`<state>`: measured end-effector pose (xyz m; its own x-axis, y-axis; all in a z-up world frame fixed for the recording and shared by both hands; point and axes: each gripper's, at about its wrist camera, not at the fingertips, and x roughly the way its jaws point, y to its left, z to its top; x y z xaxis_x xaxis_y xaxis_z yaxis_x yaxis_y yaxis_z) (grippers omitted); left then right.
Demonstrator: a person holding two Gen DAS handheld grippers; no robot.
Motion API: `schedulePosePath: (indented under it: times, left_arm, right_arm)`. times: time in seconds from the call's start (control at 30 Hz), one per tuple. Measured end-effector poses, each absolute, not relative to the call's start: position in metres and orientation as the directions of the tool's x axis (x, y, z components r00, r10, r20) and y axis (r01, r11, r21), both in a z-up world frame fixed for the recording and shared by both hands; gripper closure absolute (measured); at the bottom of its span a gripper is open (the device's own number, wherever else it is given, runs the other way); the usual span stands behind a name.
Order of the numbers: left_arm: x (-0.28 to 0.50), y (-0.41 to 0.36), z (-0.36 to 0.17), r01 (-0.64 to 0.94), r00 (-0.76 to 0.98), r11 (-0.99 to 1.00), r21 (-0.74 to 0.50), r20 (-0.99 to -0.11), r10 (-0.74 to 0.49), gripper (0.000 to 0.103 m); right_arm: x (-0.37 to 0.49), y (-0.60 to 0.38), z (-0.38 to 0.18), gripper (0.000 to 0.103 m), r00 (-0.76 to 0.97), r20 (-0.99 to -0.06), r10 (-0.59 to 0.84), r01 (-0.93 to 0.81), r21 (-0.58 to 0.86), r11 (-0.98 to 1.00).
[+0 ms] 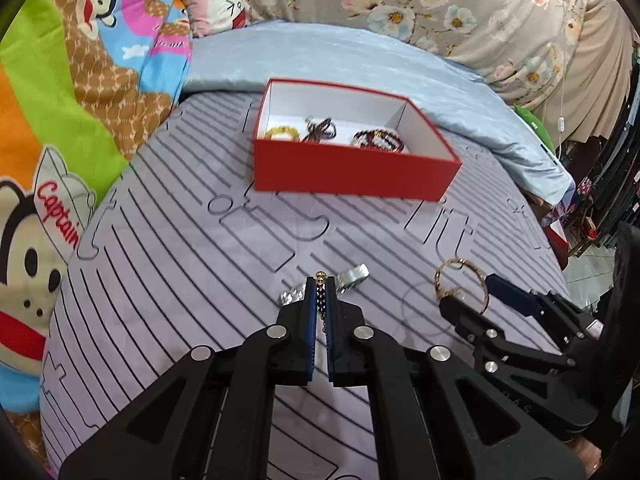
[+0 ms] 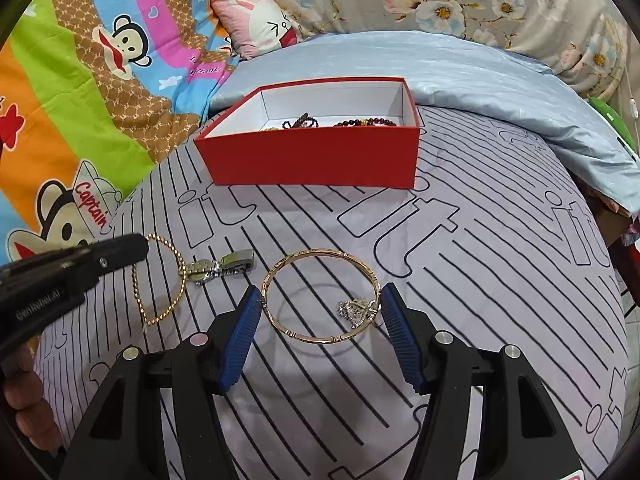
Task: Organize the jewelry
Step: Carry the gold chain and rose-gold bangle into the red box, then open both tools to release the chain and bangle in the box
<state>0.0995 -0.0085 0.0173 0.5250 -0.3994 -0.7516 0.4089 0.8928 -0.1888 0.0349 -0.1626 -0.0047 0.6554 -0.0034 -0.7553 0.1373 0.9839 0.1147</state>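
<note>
Gold everywhere on this bed. My right gripper (image 2: pixel 320 308) sits spread wide around the bangle (image 2: pixel 320 298), pads just at its rim on both sides; I can't tell if they actually touch. It looks like a thin, stiff metal hoop, light and slippery, so I'd pinch across the band itself and keep off the little silver charm (image 2: pixel 355 309) dangling inside it — that bit looks fragile.

My left gripper (image 1: pixel 320 292) is pinched narrow on the twisted gold bracelet (image 2: pixel 159 280), which stands up on edge in its grip. Rope-twist texture should give the pads some bite, but it's thin wire (bends easily, I'd guess), so gentle pressure.

Just beside it on the striped sheet (image 2: pixel 460 280) lies a silver watch band (image 2: pixel 222 269) — linked, floppy, heavier; best grabbed at the clasp.

Up ahead, well apart, the red box (image 2: pixel 312 160) already holds beaded pieces.

Readable text: "Captain" on the cartoon blanket (image 2: pixel 60 120), "GenRobot.AI" on the left gripper's body.
</note>
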Motion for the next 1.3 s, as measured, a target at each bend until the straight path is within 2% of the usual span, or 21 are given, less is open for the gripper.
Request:
schedulePosePath:
  times: [0.3, 0.63, 0.87, 1.3]
  left_arm:
    - [0.125, -0.029, 0.060, 0.428, 0.587, 0.888, -0.168, -0.696, -0.415, 0.099]
    - [0.179, -0.060, 0.093, 0.414, 0.660, 0.902, -0.125, -0.641, -0.392, 0.099]
    - [0.221, -0.084, 0.086, 0.409, 0.660, 0.906, -0.106, -0.651, -0.374, 0.099]
    - [0.268, -0.110, 0.046, 0.398, 0.625, 0.914, -0.078, -0.706, -0.332, 0.099]
  right_arm:
    - [0.050, -0.182, 0.026, 0.044, 0.710, -0.704, -0.027, 0.140, 0.103, 0.985]
    - [0.106, -0.207, 0.068, 0.044, 0.767, -0.640, -0.039, 0.135, 0.101, 0.986]
    - [0.151, -0.210, 0.071, 0.044, 0.767, -0.641, -0.030, 0.120, 0.097, 0.988]
    - [0.205, -0.222, 0.038, 0.043, 0.725, -0.688, -0.032, 0.132, 0.093, 0.987]
